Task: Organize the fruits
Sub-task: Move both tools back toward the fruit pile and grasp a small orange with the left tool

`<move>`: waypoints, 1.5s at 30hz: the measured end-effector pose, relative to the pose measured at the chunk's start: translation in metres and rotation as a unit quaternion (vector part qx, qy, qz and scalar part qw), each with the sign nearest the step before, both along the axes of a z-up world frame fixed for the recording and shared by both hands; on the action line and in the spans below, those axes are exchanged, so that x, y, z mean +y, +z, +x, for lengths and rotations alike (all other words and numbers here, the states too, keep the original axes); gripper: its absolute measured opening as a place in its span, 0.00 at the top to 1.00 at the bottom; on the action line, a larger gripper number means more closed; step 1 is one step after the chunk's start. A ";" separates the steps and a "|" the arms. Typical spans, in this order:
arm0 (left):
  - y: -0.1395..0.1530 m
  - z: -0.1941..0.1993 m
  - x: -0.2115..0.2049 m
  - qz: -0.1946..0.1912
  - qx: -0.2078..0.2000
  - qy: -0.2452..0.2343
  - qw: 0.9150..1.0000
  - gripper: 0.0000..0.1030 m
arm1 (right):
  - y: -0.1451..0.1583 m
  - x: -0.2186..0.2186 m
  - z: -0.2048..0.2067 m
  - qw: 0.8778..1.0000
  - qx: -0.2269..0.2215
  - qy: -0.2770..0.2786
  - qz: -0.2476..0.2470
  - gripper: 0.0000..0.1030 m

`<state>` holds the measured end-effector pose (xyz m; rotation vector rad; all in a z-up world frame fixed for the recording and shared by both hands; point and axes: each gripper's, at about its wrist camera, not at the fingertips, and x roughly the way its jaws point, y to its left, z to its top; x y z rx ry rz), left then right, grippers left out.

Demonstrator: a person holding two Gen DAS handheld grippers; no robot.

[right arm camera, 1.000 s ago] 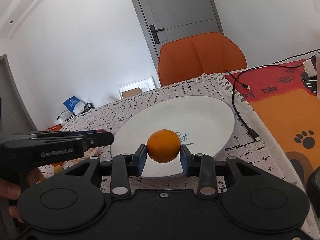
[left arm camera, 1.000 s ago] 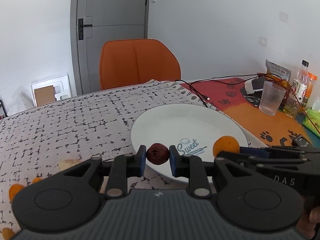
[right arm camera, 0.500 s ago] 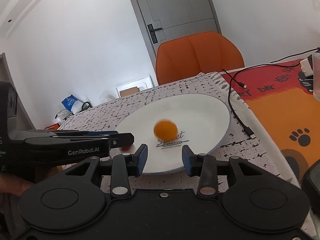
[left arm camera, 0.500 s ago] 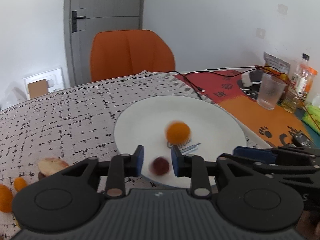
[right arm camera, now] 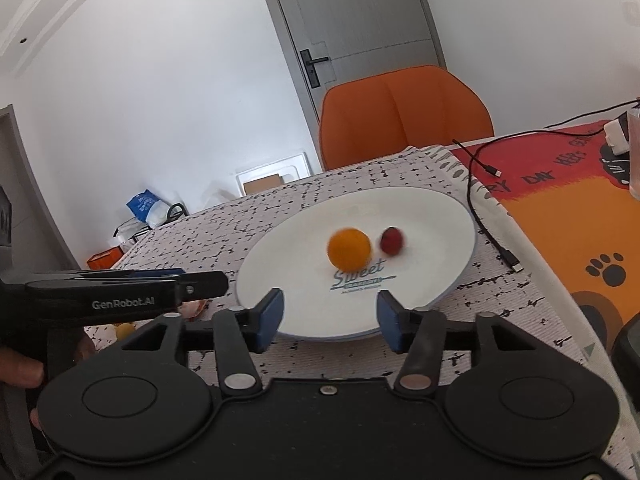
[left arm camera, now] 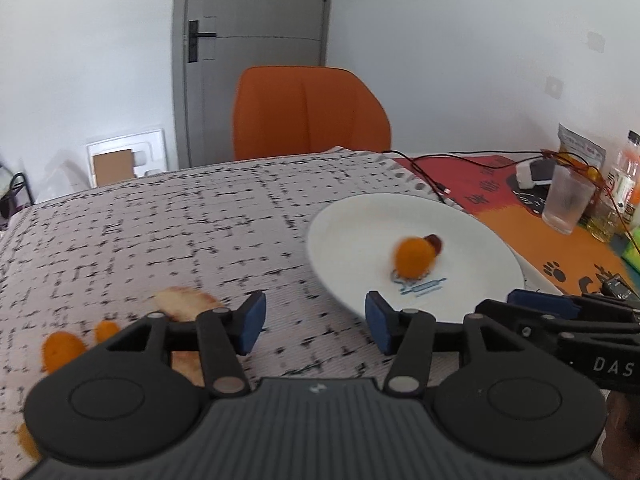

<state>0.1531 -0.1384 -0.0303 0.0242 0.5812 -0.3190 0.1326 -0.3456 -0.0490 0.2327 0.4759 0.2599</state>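
- An orange (right arm camera: 349,248) sits on the white plate (right arm camera: 432,216) near its middle, just above the printed "Sweet" lettering; its outline is blurred.
- A small dark-red fruit (right arm camera: 391,241), also blurred, lies on the plate just beside the orange, on the side toward the black cable (right arm camera: 486,236); from the left wrist view the orange (left arm camera: 414,256) partly covers it (left arm camera: 435,242).
- The right hand-held gripper (right arm camera: 330,318) has its blue pads (right arm camera: 271,318) spread apart over the near rim of the plate, touching neither fruit. Its jaws have just been opening and nothing is between them.
- The left hand-held gripper (left arm camera: 316,320) is likewise spread, with the plate's near-left rim (left arm camera: 332,280) and bare cloth showing in the gap; its jaws have also just been opening and hold nothing.
- More fruit lies on the patterned cloth of the worktop (left arm camera: 180,232) at the left: a pale peach-coloured piece (left arm camera: 184,302) partly behind the left gripper's finger, and small orange pieces (left arm camera: 62,350) further out.
- To the right of the plate stand a ribbed clear glass (left arm camera: 566,206) and bottles (left arm camera: 624,176) on an orange paw-print mat (left arm camera: 560,256).
- An orange chair (left arm camera: 308,112) stands at the far edge of the worktop.
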 end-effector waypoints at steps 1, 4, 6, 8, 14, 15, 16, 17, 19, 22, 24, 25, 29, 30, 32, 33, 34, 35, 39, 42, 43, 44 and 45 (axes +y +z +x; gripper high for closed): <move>0.001 -0.002 0.004 -0.003 -0.002 0.003 1.000 0.43 | 0.001 0.002 -0.001 1.000 -0.001 0.001 -0.001 0.41; 0.004 -0.009 0.020 -0.013 -0.013 0.018 1.000 0.34 | 0.002 0.008 -0.004 1.000 -0.001 0.004 -0.002 0.35; 0.007 -0.014 0.031 -0.015 -0.018 0.037 0.999 0.24 | 0.002 0.011 -0.005 1.000 0.001 0.004 -0.003 0.31; 0.009 -0.018 0.040 -0.018 -0.021 0.048 0.998 0.21 | 0.003 0.015 -0.007 1.000 0.000 0.005 -0.003 0.29; 0.015 -0.030 0.068 -0.021 -0.025 0.080 0.996 0.14 | 0.009 0.031 -0.015 1.000 -0.017 0.011 -0.006 0.01; 0.015 -0.032 0.072 -0.021 -0.026 0.084 0.996 0.13 | 0.010 0.034 -0.016 1.000 -0.018 0.012 -0.008 0.00; 0.016 -0.035 0.076 -0.022 -0.028 0.088 0.996 0.12 | 0.010 0.037 -0.016 1.000 -0.019 0.014 -0.009 0.00; 0.016 -0.037 0.080 -0.023 -0.030 0.091 0.995 0.12 | 0.011 0.040 -0.016 1.000 -0.018 0.015 -0.009 0.00; 0.018 -0.041 0.087 -0.024 -0.033 0.097 0.994 0.11 | 0.011 0.045 -0.015 1.000 -0.013 0.019 -0.010 0.00; 0.019 -0.046 0.098 -0.027 -0.035 0.108 0.993 0.11 | 0.011 0.053 -0.015 1.000 -0.009 0.026 -0.010 0.00; 0.019 -0.048 0.106 -0.029 -0.035 0.116 0.992 0.11 | 0.011 0.059 -0.016 0.999 -0.009 0.033 -0.011 0.00; 0.019 -0.050 0.110 -0.030 -0.035 0.120 0.992 0.11 | 0.012 0.062 -0.017 0.999 -0.010 0.035 -0.011 0.00; 0.021 -0.053 0.126 -0.045 -0.027 0.134 0.990 0.11 | 0.013 0.072 -0.018 0.999 -0.014 0.043 -0.014 0.00; 0.021 -0.054 0.129 -0.048 -0.025 0.137 0.989 0.11 | 0.013 0.074 -0.017 0.999 -0.013 0.044 -0.012 0.00; 0.020 -0.056 0.135 -0.051 -0.023 0.145 0.988 0.11 | 0.013 0.077 -0.015 0.999 -0.004 0.047 -0.009 0.00; 0.020 -0.057 0.137 -0.051 -0.023 0.147 0.988 0.11 | 0.013 0.079 -0.014 0.999 0.000 0.050 -0.008 0.00; 0.019 -0.058 0.139 -0.051 -0.022 0.150 0.987 0.11 | 0.014 0.081 -0.014 0.999 0.001 0.053 -0.007 0.00; 0.019 -0.059 0.141 -0.050 -0.023 0.152 0.987 0.11 | 0.014 0.082 -0.014 0.998 0.000 0.056 -0.008 0.00; 0.017 -0.064 0.145 -0.047 -0.025 0.165 0.985 0.11 | 0.014 0.091 -0.016 0.997 -0.007 0.068 -0.021 0.00; 0.014 -0.068 0.145 -0.044 -0.028 0.168 0.984 0.11 | 0.013 0.098 -0.014 0.997 -0.005 0.072 -0.031 0.00; 0.013 -0.070 0.145 -0.044 -0.029 0.167 0.985 0.11 | 0.012 0.099 -0.013 0.997 -0.002 0.075 -0.030 0.00; 0.013 -0.071 0.145 -0.043 -0.028 0.166 0.985 0.11 | 0.012 0.100 -0.013 0.997 0.000 0.077 -0.028 0.00; 0.011 -0.072 0.145 -0.043 -0.028 0.165 0.985 0.11 | 0.011 0.100 -0.012 0.996 0.002 0.079 -0.026 0.00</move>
